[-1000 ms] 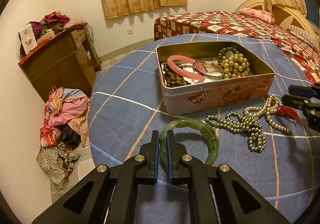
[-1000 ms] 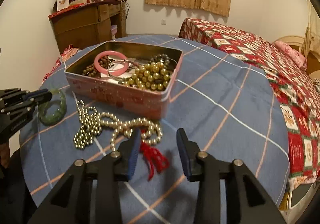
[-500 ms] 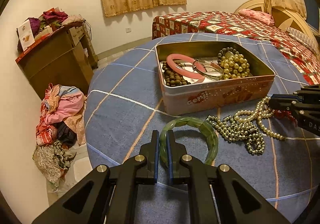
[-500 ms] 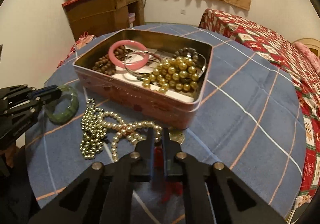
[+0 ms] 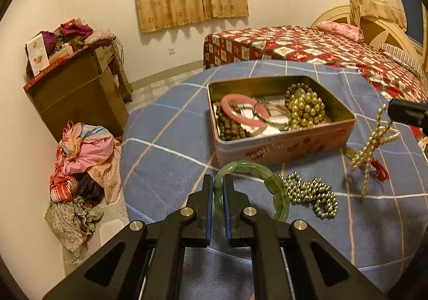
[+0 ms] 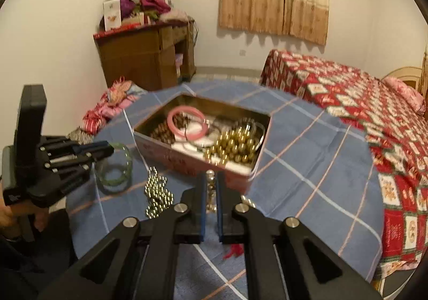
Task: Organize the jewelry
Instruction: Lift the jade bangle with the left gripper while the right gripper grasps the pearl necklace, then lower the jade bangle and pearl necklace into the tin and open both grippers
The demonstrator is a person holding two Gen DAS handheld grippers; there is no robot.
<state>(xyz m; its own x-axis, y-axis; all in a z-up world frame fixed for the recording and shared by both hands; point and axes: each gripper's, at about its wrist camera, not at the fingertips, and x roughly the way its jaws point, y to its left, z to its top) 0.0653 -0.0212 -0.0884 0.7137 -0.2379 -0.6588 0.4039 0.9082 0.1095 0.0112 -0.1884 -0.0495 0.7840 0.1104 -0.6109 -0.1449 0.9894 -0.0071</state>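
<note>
My left gripper (image 5: 218, 185) is shut on a green jade bangle (image 5: 270, 179) that rests on the blue checked tablecloth (image 5: 165, 160), in front of an open pink tin (image 5: 281, 144). The tin holds a pink bangle (image 5: 242, 112), brown beads, a silver bangle and gold beads (image 5: 305, 108). My right gripper (image 6: 210, 182) is shut on a pearl necklace (image 5: 374, 143) with a red tassel (image 5: 378, 169) and holds it lifted above the cloth, right of the tin. A gold bead chain (image 5: 310, 193) lies on the cloth beside the green bangle. The left gripper also shows in the right wrist view (image 6: 107, 150).
The round table's edge (image 5: 125, 193) drops to the floor at left, where a pile of clothes (image 5: 83, 166) lies. A brown cabinet (image 5: 80, 91) stands by the wall. A bed (image 5: 321, 48) with a red patterned cover is behind the table.
My right gripper closed on the pearl necklace and raised it off the cloth, so its strands now hang. The gold bead chain stayed on the table. My left gripper kept its hold on the green bangle.
</note>
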